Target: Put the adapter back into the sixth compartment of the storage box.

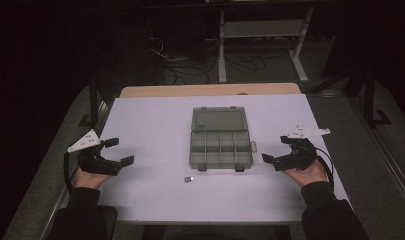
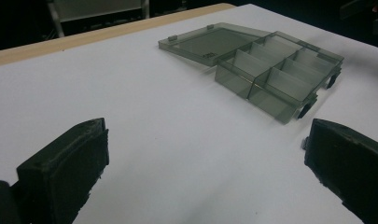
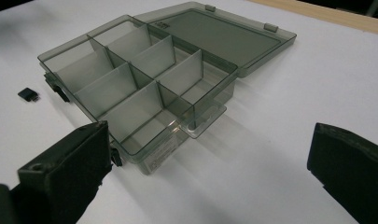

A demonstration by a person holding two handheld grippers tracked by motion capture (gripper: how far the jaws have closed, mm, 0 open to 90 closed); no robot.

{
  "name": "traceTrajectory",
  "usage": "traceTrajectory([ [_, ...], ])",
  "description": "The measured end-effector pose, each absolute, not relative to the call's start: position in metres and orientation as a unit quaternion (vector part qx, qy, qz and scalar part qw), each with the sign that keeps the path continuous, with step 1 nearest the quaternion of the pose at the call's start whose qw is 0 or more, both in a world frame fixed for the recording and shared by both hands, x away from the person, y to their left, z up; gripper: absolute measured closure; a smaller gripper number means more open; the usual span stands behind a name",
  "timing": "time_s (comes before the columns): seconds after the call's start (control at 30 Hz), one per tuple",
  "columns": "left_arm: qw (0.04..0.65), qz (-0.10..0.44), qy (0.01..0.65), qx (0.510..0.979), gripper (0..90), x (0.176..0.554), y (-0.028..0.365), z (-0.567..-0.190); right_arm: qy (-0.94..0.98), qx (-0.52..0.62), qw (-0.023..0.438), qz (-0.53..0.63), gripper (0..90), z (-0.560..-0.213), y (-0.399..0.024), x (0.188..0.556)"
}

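— White tabletop (image 1: 155, 130), dark room behind it with cables on the floor. Start nearest the person: what do you see?

— Both forearms come in at the near edge. The left gripper (image 1: 117, 151) hovers over the table's left side with its jaws spread wide and nothing between them. The right gripper (image 1: 274, 151) mirrors it on the right, jaws likewise apart and empty.

— And between them?

— A small dark piece (image 1: 188, 178) lies alone on the bare table, just in front of the box (image 1: 221, 150). The box sits at the middle of the table, its compartments empty as far as I can tell, its lid (image 1: 219, 119) folded flat away from the person.

— So what could go wrong?

— I judge the small piece the risk. It looks flat and low, so wide jaws coming down at a slant may push it along the smooth surface instead of pinching it. It could skid under the box's front latches (image 3: 60, 92), which stick out toward it.

— And the box itself?

— It looks light. In the right gripper view one jaw sits near the box's corner tab (image 3: 203, 122); a careless sweep inward could nudge the whole box and turn it. The dividers (image 3: 144, 53) are thin and tall, so a piece let go too high might bounce into a neighbouring cell.

— Farther back?

— Only the wooden edge (image 1: 210, 90) past the lid; a hard shove would slide the box that way.
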State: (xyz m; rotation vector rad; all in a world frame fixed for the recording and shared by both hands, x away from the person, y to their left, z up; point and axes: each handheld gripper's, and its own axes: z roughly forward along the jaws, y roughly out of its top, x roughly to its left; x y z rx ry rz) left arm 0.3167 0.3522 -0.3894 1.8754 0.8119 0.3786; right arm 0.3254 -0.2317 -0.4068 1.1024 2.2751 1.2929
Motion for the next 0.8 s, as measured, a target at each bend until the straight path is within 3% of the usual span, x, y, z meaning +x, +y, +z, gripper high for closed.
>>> traceTrajectory([
  [0.8, 0.480, 0.160, 0.329, 0.798, 0.0, 0.3102, 0.3559, -0.3863, 0.788, 0.382, 0.149, 0.459, 0.0, -0.4040, -0.2328, 0.3203],
])
